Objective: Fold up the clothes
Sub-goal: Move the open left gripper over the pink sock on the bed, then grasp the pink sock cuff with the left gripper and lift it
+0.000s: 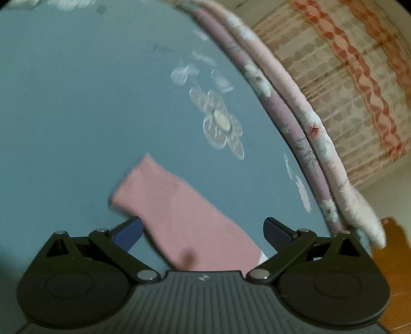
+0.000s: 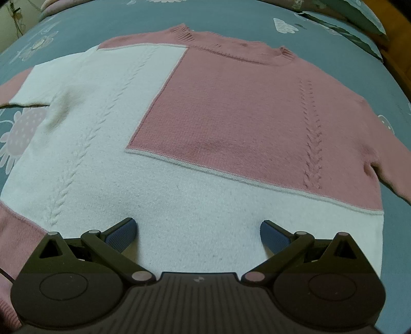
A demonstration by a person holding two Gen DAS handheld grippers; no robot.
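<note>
Spread flat on the blue bedsheet, a pink-and-white sweater, front up and neckline far, likely laid out so for folding. Over its white hem, the right gripper, jaws wide apart, holding nothing. Above the pink sleeve near the bed edge, the left gripper, likewise spread and empty.

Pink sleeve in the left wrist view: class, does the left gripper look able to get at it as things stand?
Probably yes. The left gripper is open, and the pink sleeve lies flat on the blue bedsheet, running between its fingers with nothing on top or in front. How high the gripper sits above it is unclear.
</note>
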